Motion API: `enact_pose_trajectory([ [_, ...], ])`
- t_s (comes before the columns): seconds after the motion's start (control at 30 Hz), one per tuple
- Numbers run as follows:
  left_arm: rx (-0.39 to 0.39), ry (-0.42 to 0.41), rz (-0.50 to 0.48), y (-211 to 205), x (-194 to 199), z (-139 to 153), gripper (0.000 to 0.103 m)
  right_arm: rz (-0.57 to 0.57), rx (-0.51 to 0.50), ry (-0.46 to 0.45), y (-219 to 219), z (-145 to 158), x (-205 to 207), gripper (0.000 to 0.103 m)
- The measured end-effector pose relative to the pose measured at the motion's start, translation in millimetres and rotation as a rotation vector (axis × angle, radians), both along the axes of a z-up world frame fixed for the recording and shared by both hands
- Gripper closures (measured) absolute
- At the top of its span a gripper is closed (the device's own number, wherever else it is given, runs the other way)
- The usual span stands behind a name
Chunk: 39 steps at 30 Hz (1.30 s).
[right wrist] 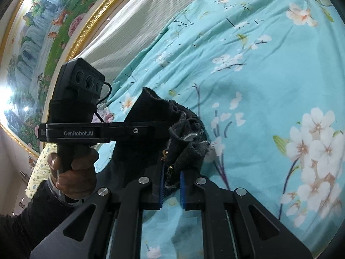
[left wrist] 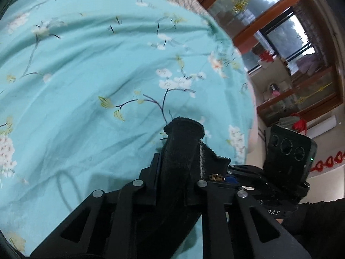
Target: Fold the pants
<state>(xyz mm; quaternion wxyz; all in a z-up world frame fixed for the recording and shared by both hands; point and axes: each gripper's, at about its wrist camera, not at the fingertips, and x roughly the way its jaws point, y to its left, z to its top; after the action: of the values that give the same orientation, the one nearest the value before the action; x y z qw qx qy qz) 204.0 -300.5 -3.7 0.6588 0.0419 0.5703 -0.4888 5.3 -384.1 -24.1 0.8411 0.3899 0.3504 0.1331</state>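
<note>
The black pants (left wrist: 185, 129) are bunched up over a teal flowered bed cover (left wrist: 86, 75). In the left wrist view my left gripper (left wrist: 179, 157) is shut on a thick fold of the black cloth, which hides its fingertips. In the right wrist view my right gripper (right wrist: 171, 179) is shut on a crumpled edge of the pants (right wrist: 151, 112) by the zipper pull (right wrist: 165, 153), between its blue pads (right wrist: 160, 185). Both grippers hold the same bunch close together. A hand (right wrist: 73, 172) holds the left gripper's handle.
The bed cover (right wrist: 258, 75) spreads wide around both grippers. A white padded headboard (right wrist: 129, 28) and a gold-framed painting (right wrist: 43, 43) lie beyond it. A wooden cabinet with glass doors (left wrist: 269, 10) and a window (left wrist: 286, 36) stand past the bed's edge.
</note>
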Motion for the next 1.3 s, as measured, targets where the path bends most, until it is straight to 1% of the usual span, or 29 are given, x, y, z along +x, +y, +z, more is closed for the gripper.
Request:
enact_pose_trajectory([
  [0.1, -0.050, -0.018, 0.021, 16.9, -6.0, 16.7, 0.090, 0.023, 0.008, -0.054, 4.3, 12.3, -1.9, 0.091],
  [0.2, -0.085, -0.055, 0.037, 34.8, -13.1, 38.7, 0.091, 0.055, 0.017, -0.112, 11.1, 27.9, -3.3, 0.091],
  [0.33, -0.133, -0.094, 0.064, 68.2, -21.3, 66.1, 0.091, 0.116, 0.048, -0.187, 24.2, 47.6, -2.3, 0.091],
  [0.47, -0.164, -0.121, 0.102, 103.1, -26.9, 79.2, 0.091, 0.172, 0.081, -0.233, 44.2, 62.0, 2.5, 0.091],
  [0.57, -0.180, -0.133, 0.144, 132.6, -31.7, 82.3, 0.091, 0.222, 0.079, -0.252, 63.8, 69.0, 6.7, 0.091],
  [0.7, -0.194, -0.134, 0.208, 165.2, -36.6, 76.1, 0.091, 0.283, 0.078, -0.258, 92.4, 71.5, 12.7, 0.090],
  [0.93, -0.186, -0.125, 0.312, 217.3, -48.9, 55.1, 0.091, 0.362, 0.090, -0.224, 134.3, 62.3, 18.7, 0.090],
  [1.3, -0.133, -0.056, 0.485, 284.2, -56.4, 2.4, 0.091, 0.471, 0.025, -0.148, 198.3, 40.9, 30.4, 0.088],
])
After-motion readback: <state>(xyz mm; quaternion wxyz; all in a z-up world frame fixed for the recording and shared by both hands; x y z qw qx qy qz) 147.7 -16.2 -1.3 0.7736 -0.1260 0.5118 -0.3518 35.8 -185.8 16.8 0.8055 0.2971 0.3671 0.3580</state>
